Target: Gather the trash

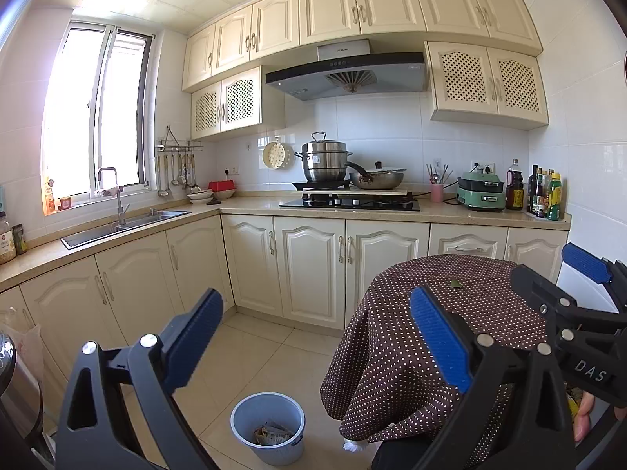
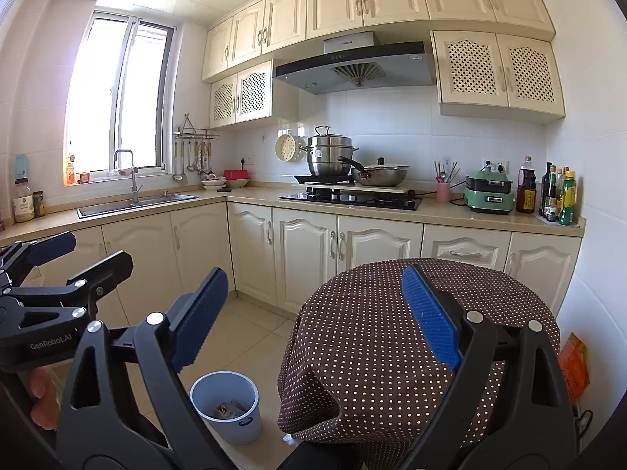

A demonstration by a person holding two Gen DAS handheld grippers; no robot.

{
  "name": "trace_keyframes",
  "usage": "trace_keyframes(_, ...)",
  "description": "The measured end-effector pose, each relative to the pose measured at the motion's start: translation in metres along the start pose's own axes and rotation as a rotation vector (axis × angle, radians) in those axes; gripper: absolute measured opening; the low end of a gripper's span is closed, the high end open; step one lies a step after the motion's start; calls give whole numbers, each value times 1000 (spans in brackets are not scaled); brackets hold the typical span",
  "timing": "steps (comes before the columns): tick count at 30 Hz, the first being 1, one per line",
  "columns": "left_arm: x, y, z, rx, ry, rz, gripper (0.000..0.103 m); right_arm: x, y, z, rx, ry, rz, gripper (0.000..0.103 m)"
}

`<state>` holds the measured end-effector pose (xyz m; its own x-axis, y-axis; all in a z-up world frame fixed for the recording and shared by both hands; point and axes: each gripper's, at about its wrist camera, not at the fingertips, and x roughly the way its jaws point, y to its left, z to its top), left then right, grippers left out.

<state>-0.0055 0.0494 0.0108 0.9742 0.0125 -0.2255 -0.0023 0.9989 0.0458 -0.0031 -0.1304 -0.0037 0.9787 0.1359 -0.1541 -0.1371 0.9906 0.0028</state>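
Observation:
A grey trash bin [image 1: 267,427] stands on the floor left of a round table with a brown dotted cloth [image 1: 423,337]; crumpled wrappers lie inside it. It also shows in the right wrist view [image 2: 226,405]. A small green scrap [image 1: 455,283] lies on the tabletop. My left gripper [image 1: 317,340] is open and empty, held above the floor and table edge. My right gripper [image 2: 317,321] is open and empty; it also shows at the right in the left wrist view [image 1: 552,270]. The left gripper shows at the left in the right wrist view [image 2: 82,254].
Cream kitchen cabinets [image 1: 309,266] run along the back and left under a counter with a sink [image 1: 121,227], a stove with pots [image 1: 348,199] and bottles [image 1: 544,196]. An orange bag [image 2: 574,364] lies right of the table. A metal bin [image 1: 15,391] stands at the left.

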Motion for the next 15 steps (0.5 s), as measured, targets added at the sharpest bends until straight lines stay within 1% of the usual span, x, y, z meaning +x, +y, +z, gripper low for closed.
trace_keyframes(15,0,-2,-3,1,3,2,95,1,2,-4,6,6,6,89)
